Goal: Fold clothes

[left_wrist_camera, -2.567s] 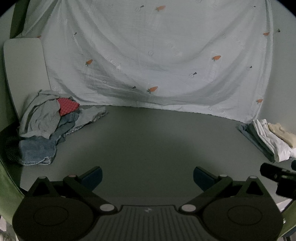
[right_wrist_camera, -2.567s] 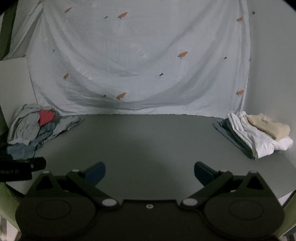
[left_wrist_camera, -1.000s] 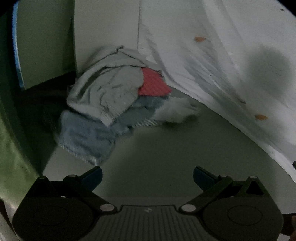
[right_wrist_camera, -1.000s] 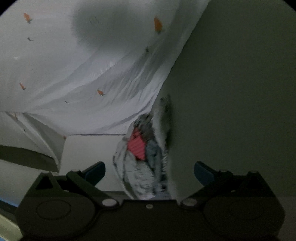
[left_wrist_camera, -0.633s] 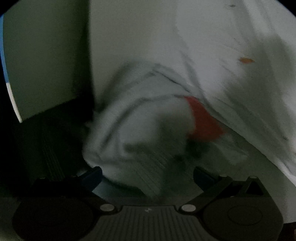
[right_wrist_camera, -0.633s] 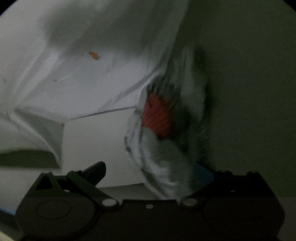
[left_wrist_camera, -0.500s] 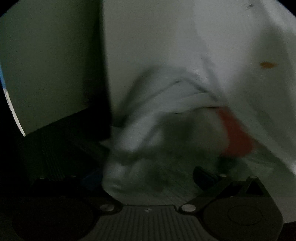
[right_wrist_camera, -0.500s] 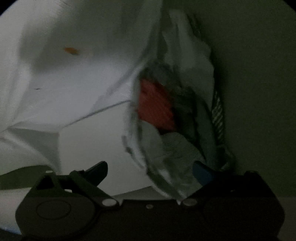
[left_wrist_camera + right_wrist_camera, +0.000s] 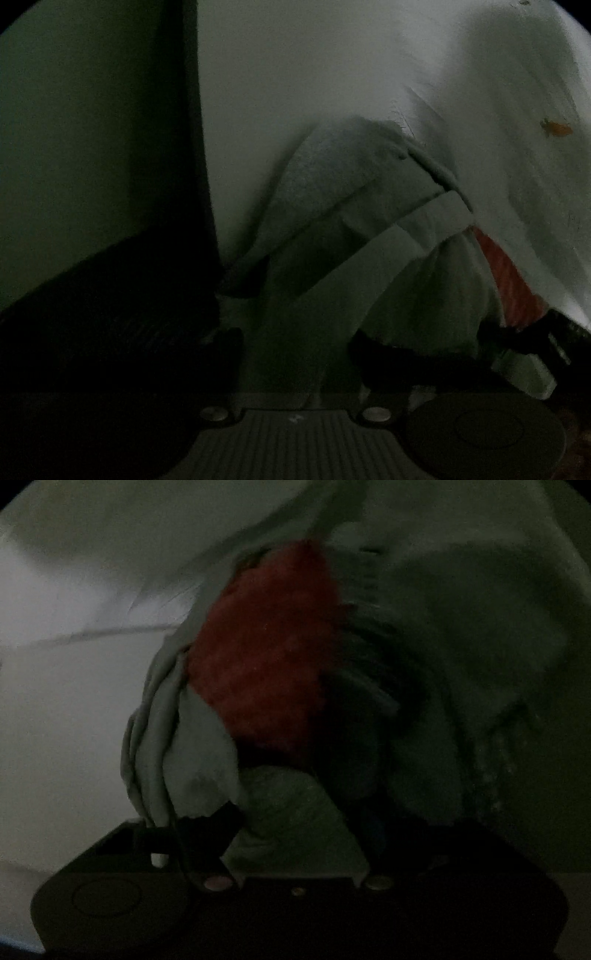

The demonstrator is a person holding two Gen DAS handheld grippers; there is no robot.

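Pale grey garment (image 9: pixel 354 221); red textured cloth (image 9: pixel 266 657); white backdrop sheet (image 9: pixel 517 92) with orange carrot print (image 9: pixel 557 128)

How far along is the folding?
Early. Nothing folded shows here. Both grippers are in the heap: the left gripper and right gripper are closing with pale grey cloth between their jaws, beside the red garment. Lifting out, spreading and folding remain.

Makeshift recording corner: carrot-print sheet (image 9: pixel 517 110) hung as backdrop, pale board (image 9: pixel 92 129) beside, heaped laundry (image 9: pixel 266 657).
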